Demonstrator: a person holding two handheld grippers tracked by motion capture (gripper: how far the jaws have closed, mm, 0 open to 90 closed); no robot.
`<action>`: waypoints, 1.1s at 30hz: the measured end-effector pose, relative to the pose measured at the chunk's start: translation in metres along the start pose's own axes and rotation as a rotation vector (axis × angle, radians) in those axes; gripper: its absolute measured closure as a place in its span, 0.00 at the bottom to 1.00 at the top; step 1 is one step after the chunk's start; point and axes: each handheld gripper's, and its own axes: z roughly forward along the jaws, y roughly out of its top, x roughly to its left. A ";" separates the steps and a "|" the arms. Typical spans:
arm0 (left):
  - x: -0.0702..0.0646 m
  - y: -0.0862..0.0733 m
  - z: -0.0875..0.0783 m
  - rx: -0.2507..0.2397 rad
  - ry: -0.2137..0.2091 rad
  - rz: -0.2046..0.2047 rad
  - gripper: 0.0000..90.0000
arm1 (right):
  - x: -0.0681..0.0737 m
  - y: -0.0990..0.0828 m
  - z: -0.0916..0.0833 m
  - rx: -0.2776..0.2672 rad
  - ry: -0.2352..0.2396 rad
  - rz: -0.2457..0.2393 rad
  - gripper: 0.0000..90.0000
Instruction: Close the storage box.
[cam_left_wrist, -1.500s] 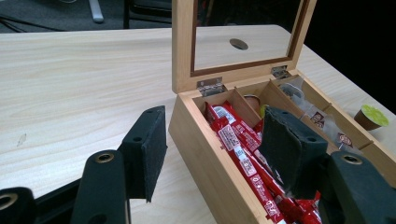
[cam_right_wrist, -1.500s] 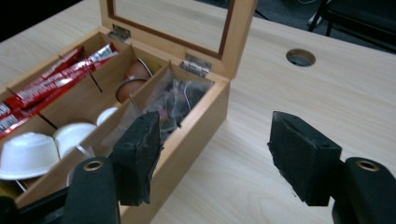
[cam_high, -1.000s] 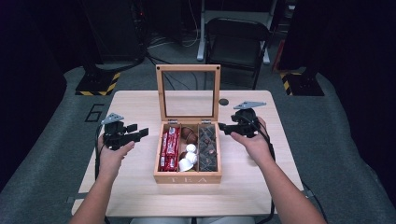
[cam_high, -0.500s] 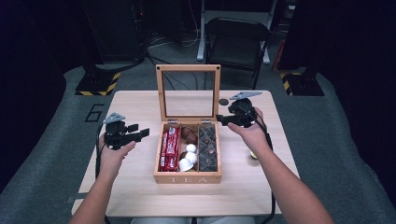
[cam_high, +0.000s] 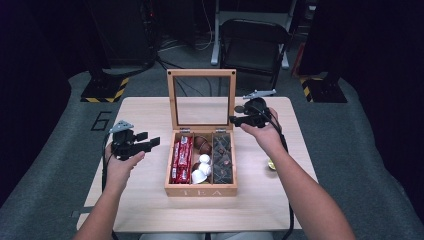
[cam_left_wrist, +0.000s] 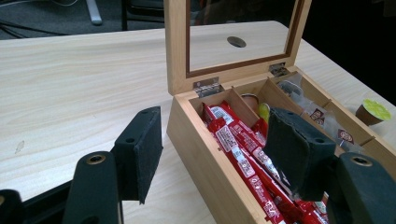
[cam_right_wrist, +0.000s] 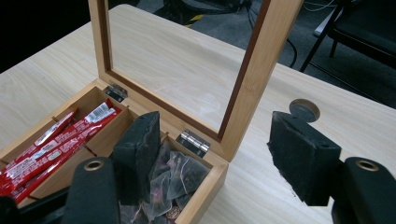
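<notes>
On the left side of the desk (cam_high: 150, 107), the left tongs (cam_high: 149, 144) are hovering just beside the wooden tea box (cam_high: 201, 189), jaws gaping with nothing between them after just widening a bit. The box is sitting mid-desk with its glass lid (cam_high: 201, 100) standing upright; red stick packets (cam_high: 181, 159) are filling its left compartment, pods (cam_high: 202, 165) the middle, clear tea bags (cam_high: 222, 157) the right. Over at the lid's right edge, the right tongs (cam_high: 235, 120) are hanging open too, straddling the frame without pinching it. A green-topped pod (cam_high: 271, 164) is lying loose on the right.
</notes>
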 end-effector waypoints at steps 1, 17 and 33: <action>0.000 0.000 0.000 0.000 0.001 0.000 0.40 | 0.000 0.001 0.001 -0.002 0.000 -0.002 0.38; 0.002 0.000 -0.002 0.001 -0.003 -0.002 0.41 | -0.012 0.011 0.033 -0.004 -0.018 0.045 0.38; 0.002 0.001 -0.003 -0.006 -0.006 -0.007 0.41 | -0.028 0.015 0.053 0.004 -0.049 0.069 0.37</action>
